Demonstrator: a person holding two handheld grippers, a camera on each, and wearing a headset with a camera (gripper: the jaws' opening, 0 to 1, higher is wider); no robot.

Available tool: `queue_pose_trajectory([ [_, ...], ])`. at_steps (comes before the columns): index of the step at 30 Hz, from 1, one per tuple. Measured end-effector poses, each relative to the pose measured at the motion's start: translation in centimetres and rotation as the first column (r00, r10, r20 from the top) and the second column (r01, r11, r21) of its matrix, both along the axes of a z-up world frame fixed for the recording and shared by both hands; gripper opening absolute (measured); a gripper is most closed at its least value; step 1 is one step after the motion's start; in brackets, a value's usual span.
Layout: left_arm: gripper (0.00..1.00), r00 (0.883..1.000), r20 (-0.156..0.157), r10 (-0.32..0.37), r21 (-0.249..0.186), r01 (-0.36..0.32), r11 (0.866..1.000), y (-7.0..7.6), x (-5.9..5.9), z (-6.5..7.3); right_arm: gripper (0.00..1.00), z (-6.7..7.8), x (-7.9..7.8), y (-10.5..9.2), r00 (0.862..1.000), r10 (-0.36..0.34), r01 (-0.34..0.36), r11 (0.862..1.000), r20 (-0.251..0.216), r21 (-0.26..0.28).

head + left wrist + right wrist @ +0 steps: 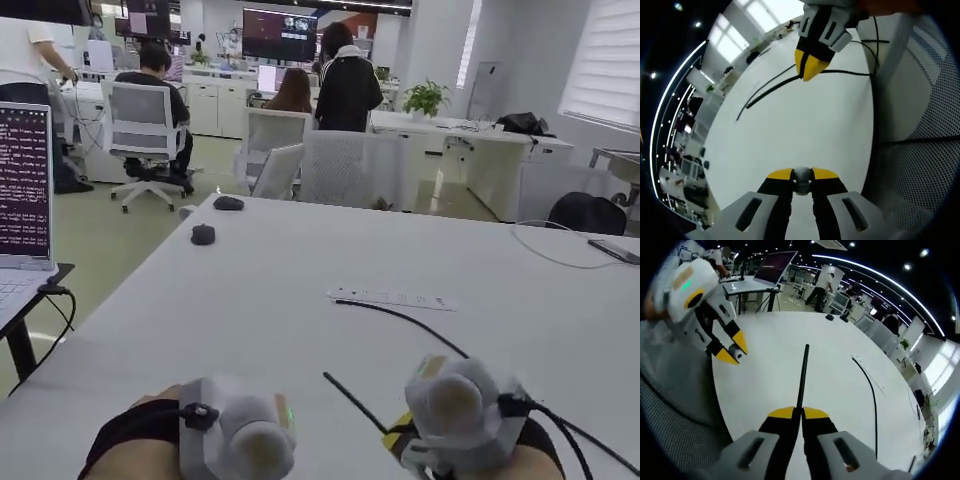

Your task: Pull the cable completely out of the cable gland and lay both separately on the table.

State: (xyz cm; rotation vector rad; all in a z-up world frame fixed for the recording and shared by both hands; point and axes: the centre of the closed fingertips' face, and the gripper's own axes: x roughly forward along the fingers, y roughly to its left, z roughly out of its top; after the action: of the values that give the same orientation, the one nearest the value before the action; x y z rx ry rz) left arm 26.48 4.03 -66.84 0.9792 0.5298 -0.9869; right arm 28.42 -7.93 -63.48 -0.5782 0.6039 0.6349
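Observation:
My right gripper [800,412] is shut on a straight black cable [803,375], whose free end points away over the white table [840,355]. My left gripper [801,175] is shut on a small grey cable gland [801,179], held apart from the cable. In the right gripper view the left gripper [732,351] hangs at the upper left with the gland [735,353] at its yellow tips. In the head view both grippers sit at the bottom edge, left gripper [240,440] and right gripper [455,410], with the cable [350,398] slanting off the right one.
A white power strip [392,298] lies mid-table with a thin black cord [410,320] curving from it towards the right gripper. Two computer mice [203,234] sit far left, a laptop [22,185] stands off the left edge, and a phone [615,250] lies far right. Chairs and people are beyond.

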Motion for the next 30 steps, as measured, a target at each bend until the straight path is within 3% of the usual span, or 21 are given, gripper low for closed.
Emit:
queue_pose_trajectory([
  [5, 0.14, 1.0, -0.004, 0.002, -0.006, -0.002, 1.0, 0.1, -0.1, 0.0, 0.03, 3.8, 3.9, 0.4, 0.996, 0.04, -0.039, 0.999, 0.074, -0.011],
  [8, 0.14, 1.0, -0.002, 0.004, -0.015, -0.004, 1.0, -0.1, 0.0, 0.2, 0.03, 5.7, 7.3, 1.0, 0.991, 0.072, -0.07, 0.997, 0.11, -0.029],
  [12, 0.14, 1.0, -0.005, 0.014, -0.013, -0.014, 1.0, 0.3, 0.2, 0.2, 0.04, 6.2, 12.0, 1.8, 0.987, 0.106, -0.101, 0.994, 0.12, -0.047],
  [16, 0.14, 0.999, -0.016, 0.035, -0.036, -0.035, 0.999, 0.5, 0.2, 0.4, 0.04, 5.0, 16.7, 2.0, 0.988, 0.115, -0.11, 0.992, 0.106, -0.058],
  [19, 0.14, 0.999, -0.029, 0.028, -0.031, -0.029, 0.999, 0.4, -0.1, 0.1, 0.04, 2.1, 19.8, 1.7, 0.995, 0.092, -0.089, 0.994, 0.04, -0.066],
  [22, 0.14, 0.999, -0.036, 0.029, -0.03, -0.03, 0.999, 0.5, -0.2, 0.0, 0.04, -0.4, 20.9, 1.0, 0.997, 0.07, -0.072, 0.993, -0.027, -0.088],
  [24, 0.14, 0.998, -0.048, 0.028, -0.028, -0.03, 0.999, 0.5, -0.4, -0.3, 0.06, -1.7, 21.7, 0.3, 0.998, 0.044, -0.048, 0.994, -0.049, -0.1],
  [27, 0.14, 0.998, -0.057, 0.024, -0.025, -0.026, 0.999, 0.5, -0.5, -0.5, 0.11, -2.5, 21.9, -0.1, 0.997, 0.036, -0.043, 0.994, -0.069, -0.097],
  [30, 0.14, 0.998, -0.061, 0.032, -0.036, -0.035, 0.999, 0.5, -0.3, -0.4, 0.14, -2.0, 21.3, -0.8, 0.997, 0.032, -0.039, 0.994, -0.067, -0.103],
])
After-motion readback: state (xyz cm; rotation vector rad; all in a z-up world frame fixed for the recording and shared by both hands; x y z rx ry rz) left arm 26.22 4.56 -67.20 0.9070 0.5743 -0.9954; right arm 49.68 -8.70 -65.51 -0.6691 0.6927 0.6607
